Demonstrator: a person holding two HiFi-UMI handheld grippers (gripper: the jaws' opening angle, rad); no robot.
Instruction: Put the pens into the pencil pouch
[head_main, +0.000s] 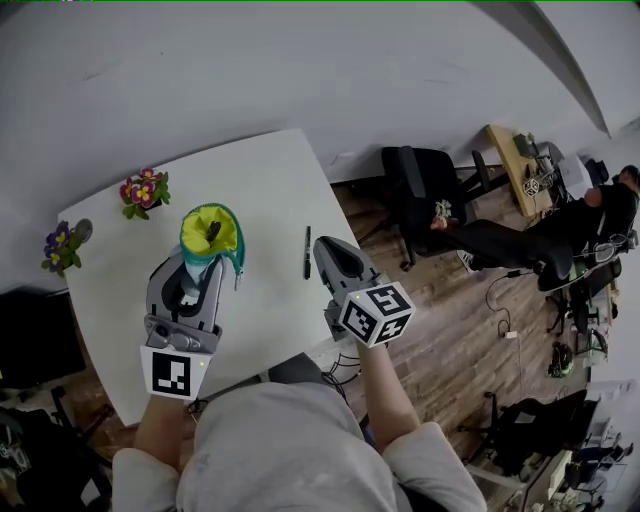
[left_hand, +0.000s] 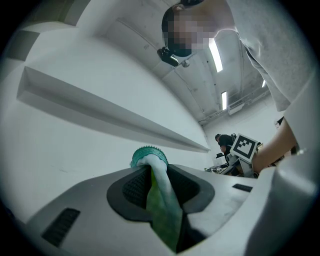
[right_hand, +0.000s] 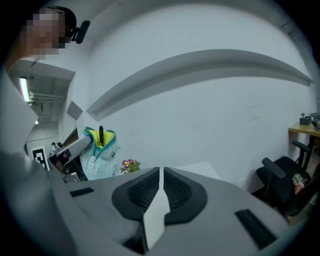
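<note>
Pencil pouch (head_main: 208, 228) is held upright over the left half of the white tabletop (head_main: 260, 190), mouth open, with one pen (head_main: 213, 232) standing inside. Left gripper (head_main: 195, 272) reaches in from the near edge on an extended forearm, its jaws clamped on the pouch's teal fabric edge. A second pen (head_main: 307, 252) lies flat right of the pouch. Right gripper (head_main: 325, 250) hangs just beside it on the right, pointing far. Its jaws are closed to a sliver, with nothing between them.

No legible txt, no labels, no nos., no signs
</note>
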